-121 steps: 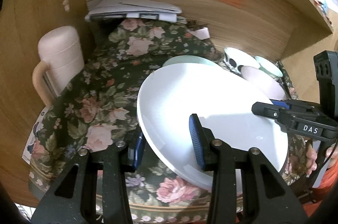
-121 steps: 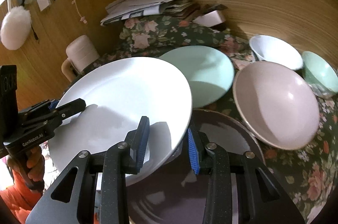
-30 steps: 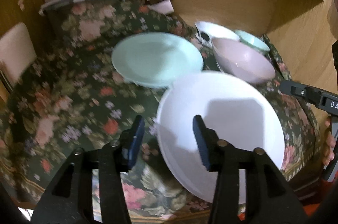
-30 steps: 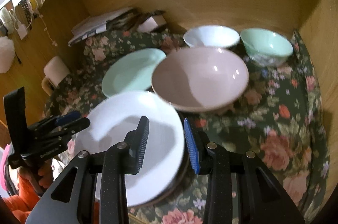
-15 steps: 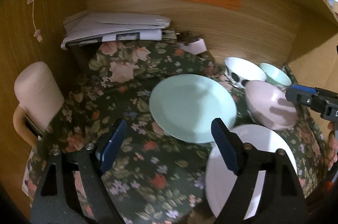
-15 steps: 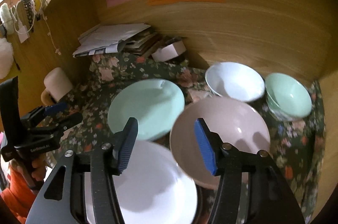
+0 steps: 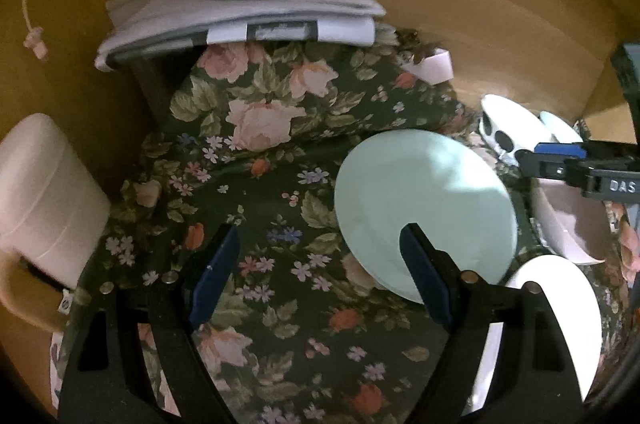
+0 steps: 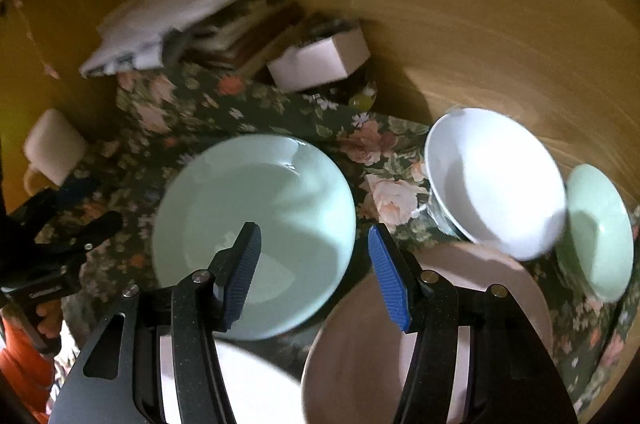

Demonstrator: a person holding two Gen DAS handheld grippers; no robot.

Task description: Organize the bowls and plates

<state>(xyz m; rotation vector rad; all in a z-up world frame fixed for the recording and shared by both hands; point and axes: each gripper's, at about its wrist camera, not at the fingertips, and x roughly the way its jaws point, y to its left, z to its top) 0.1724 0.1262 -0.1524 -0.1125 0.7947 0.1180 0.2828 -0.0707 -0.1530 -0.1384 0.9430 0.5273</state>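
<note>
Hovering over mint plate (image 8: 256, 216): left tongs (image 7: 320, 276), right tongs (image 8: 314, 272) spread, empty.

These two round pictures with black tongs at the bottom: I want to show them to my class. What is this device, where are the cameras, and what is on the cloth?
A person holds a two-finger gripper in each hand; each carries a fisheye camera looking along its fingers. One picture is from the left gripper, the other from the right gripper. Both stand open, having just opened, and hold nothing. On the floral cloth lie a mint plate, a white plate, a pink bowl, a white bowl and a mint bowl. A pale mug stands aside.
</note>
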